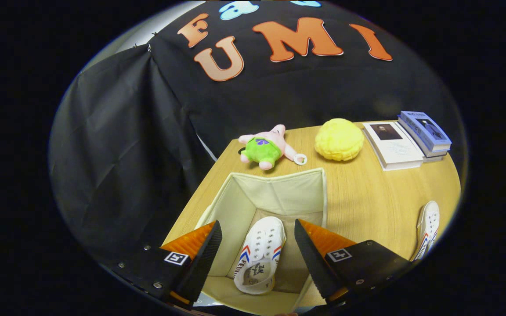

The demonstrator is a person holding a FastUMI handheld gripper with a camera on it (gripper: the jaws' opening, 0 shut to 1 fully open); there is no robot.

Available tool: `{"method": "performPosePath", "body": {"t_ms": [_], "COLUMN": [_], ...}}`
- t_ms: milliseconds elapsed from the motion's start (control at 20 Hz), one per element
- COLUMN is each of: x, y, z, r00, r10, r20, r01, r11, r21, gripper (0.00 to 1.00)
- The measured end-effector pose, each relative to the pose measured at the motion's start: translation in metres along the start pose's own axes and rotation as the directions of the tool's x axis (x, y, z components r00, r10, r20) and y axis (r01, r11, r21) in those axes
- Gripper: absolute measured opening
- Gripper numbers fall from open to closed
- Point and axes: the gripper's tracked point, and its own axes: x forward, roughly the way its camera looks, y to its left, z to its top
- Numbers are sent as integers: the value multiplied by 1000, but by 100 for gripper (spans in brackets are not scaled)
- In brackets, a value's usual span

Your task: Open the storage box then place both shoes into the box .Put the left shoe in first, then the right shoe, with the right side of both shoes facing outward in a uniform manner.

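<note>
- Halfway, I'd say: the fabric storage box (279,188) is open and one white sneaker (259,254) already lies inside, toe pointing away from me.
- My gripper (257,250) hangs above the box, fingers spread wide, holding nothing.
- The second sneaker (428,228) waits on the wooden table (367,197), well off to the right.
- Open tabletop between box and shoe; plush toy (267,147), yellow sponge (339,139) and books (404,140) sit beyond.

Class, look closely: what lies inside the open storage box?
One white shoe lies on the storage box floor, between the open tool fingers. The fingers cover the floor's near corners.
</note>
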Motion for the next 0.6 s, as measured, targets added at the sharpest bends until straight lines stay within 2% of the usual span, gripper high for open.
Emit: {"method": "performPosePath", "body": {"t_ms": [250,600], "x": [-28,-71], "y": [-63,-167], "z": [28,25], "r00": [991,964], "r10": [-87,-216], "r20": [100,153], "r01": [86,211], "r11": [996,976], "r21": [16,54], "gripper": [98,99]}}
